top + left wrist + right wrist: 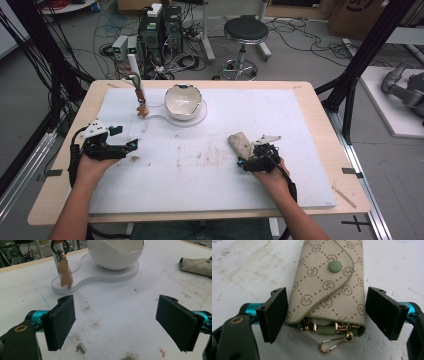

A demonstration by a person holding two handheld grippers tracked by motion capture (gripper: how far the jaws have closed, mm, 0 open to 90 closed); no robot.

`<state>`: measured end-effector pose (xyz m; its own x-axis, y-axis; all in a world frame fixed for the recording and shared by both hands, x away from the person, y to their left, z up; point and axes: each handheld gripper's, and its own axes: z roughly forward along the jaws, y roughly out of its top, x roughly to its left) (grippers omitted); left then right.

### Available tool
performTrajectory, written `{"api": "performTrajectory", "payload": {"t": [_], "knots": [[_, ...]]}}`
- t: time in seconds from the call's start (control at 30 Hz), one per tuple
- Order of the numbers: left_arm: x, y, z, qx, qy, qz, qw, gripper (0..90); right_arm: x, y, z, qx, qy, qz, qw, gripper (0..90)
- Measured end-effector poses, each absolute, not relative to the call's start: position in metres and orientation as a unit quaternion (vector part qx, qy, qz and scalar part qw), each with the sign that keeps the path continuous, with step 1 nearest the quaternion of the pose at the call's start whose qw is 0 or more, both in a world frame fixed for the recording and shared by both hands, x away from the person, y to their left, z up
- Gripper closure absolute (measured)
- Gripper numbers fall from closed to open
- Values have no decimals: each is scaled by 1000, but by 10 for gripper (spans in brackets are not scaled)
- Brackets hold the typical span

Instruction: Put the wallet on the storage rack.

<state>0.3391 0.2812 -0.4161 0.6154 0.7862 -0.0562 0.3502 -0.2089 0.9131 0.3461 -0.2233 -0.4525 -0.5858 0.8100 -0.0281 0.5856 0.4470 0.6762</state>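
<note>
Our right gripper point(325, 315) has its jaws spread on either side of the beige key pouch point(329, 287), which lies flat on the white mat point(280, 110); closing askew could pinch the loose gold clasp point(334, 342) and skew the pouch. Our left gripper point(116, 322) is open and empty.

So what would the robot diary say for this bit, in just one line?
right gripper: open, jaws either side of key pouch | left gripper: open, over bare mat | pouch: snapped shut, flat on mat
</note>
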Motion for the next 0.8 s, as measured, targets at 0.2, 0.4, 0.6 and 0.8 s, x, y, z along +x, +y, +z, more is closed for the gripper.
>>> {"api": "performTrajectory", "payload": {"t": [0.2, 0.4, 0.6, 0.8], "knots": [[339, 282, -416, 746, 378, 218, 503, 160, 345, -226, -450, 420, 832, 319, 172, 301], [339, 283, -416, 743, 379, 219, 507, 160, 345, -228, -448, 421, 831, 323, 169, 351], [339, 284, -416, 741, 381, 217, 508, 160, 342, -228, -439, 403, 828, 344, 185, 362], [339, 285, -415, 741, 380, 217, 510, 160, 343, -230, -426, 387, 822, 372, 191, 362]]}}
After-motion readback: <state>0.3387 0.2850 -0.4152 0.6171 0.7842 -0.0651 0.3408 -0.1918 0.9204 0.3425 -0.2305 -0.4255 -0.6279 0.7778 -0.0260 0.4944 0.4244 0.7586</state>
